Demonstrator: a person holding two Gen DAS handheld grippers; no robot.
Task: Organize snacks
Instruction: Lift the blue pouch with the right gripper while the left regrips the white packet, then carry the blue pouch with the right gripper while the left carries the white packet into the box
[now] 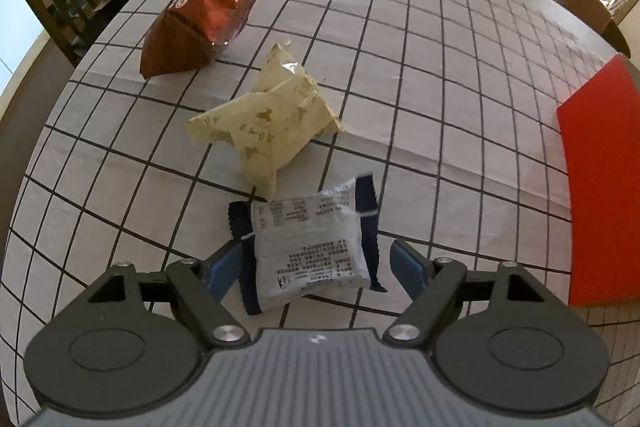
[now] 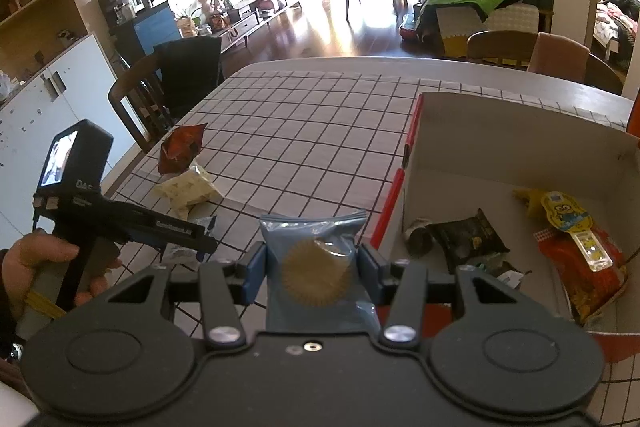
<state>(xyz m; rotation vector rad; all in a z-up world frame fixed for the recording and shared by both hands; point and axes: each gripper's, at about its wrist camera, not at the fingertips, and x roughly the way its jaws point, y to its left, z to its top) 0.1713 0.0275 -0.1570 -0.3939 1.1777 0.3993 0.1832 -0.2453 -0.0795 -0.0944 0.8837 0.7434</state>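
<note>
The left gripper (image 1: 316, 261) is pointing steeply down at the desk (image 1: 400, 47), its blue fingers (image 1: 224, 265) spread wide on either side of a white pack (image 1: 310, 243) with dark blue ends. The pack is lying flat on the checked cloth between them; on the left the finger looks to be touching or just beside the pack's dark edge — hard to tell which — while the right one is standing clear of it.

Just beyond the white pack a cream bag (image 1: 268, 125) is lying crumpled, and farther off, near the desk's edge, a red-brown bag (image 1: 200, 23) is resting. A red box (image 1: 596, 179) is sitting at the right.

The right gripper (image 2: 312, 269) is hovering beside that box (image 2: 520, 139), its fingers (image 2: 254, 275) pinching a blue pack (image 2: 316, 259) with a round gold biscuit printed on it — the pack is sticking upright out of the grip. Inside the box a black packet (image 2: 468, 239), a red bag (image 2: 580, 267) and a yellow cartoon stick (image 2: 572, 223) are lying together on the floor of it.

In the right wrist view a hand (image 2: 36, 267) is holding the left gripper (image 2: 192, 235) over the white pack (image 2: 180, 251), with the cream bag (image 2: 186, 189) and red-brown bag (image 2: 180, 149) behind.
</note>
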